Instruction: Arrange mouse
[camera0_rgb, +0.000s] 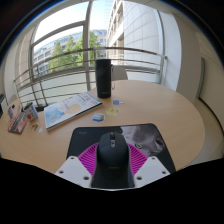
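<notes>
The gripper (111, 165) stands fairly wide, its pink pads (90, 157) flanking a black computer mouse (110, 146) whose near end is cut off; whether the pads touch it is hard to tell. The mouse rests on a dark mouse mat (150, 133) on a round wooden table (160, 105). Farther off stand a dark cylinder (103, 77), an open magazine (70, 108) to the left, and windows (70, 45).

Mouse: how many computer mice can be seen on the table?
1. The black mouse lies on the dark mouse pad, between the open gripper fingers with gaps at both sides. Nothing else on the round table looks like a mouse.
</notes>
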